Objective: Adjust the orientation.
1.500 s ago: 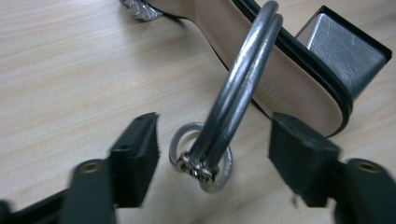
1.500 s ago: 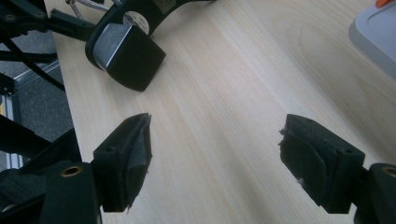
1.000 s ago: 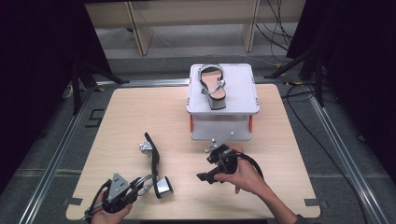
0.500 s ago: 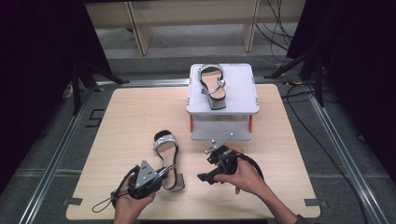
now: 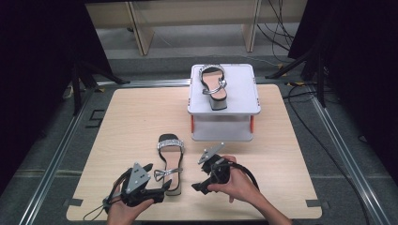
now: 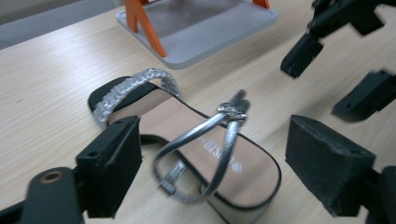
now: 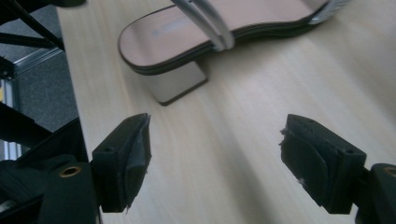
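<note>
One sandal (image 5: pixel 170 161) lies flat on the surface (image 5: pixel 122 126) near its front edge, sole down, just ahead of the left hand-held gripper (image 5: pixel 162 187), whose jaws have just been opening and now stand wide, the heel end loosely between them. Right hand-held gripper (image 5: pixel 199 180) gapes empty just beside it. Looks light; stiff sole, blocky heel (image 7: pixel 180 81), so pinch there. That thin silver strap (image 6: pixel 205 140) looks floppy and slick, probably a poor hold
</note>
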